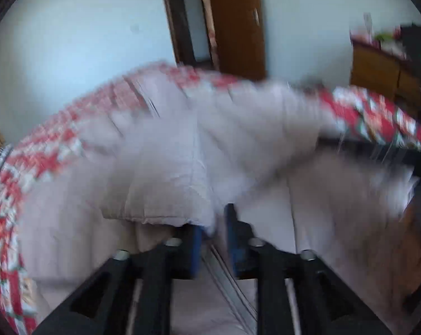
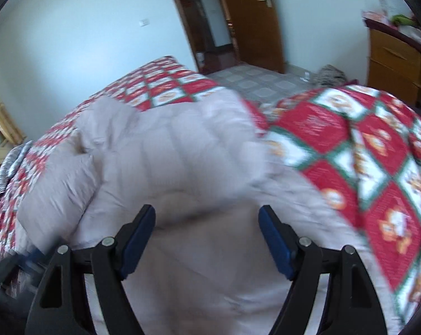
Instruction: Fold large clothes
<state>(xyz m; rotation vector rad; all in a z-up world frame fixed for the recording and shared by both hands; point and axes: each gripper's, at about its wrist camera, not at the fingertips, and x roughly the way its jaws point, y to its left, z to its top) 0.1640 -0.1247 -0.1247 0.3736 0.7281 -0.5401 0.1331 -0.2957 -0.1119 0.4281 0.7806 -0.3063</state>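
- Blue-padded left gripper [image 1: 214,220] up close, jaws narrow, and the blur hides whether they pinch the jacket [image 1: 182,145] fold between them.
- Right gripper [image 2: 207,223] spread wide over the jacket, holding nothing.
- Jacket sprawls on the red checked bedspread [image 2: 378,167].
- Beyond: pale wall [image 2: 85,28], brown door [image 2: 255,19], wooden dresser [image 2: 392,64].

Both claws look alike: black plastic linkage arms with triangular cut-outs, silver round pivot pins at the joints, and flat blue pads lining the inner faces of the fingers. This holds for the left claw [image 1: 213,223] and the right claw [image 2: 207,220].
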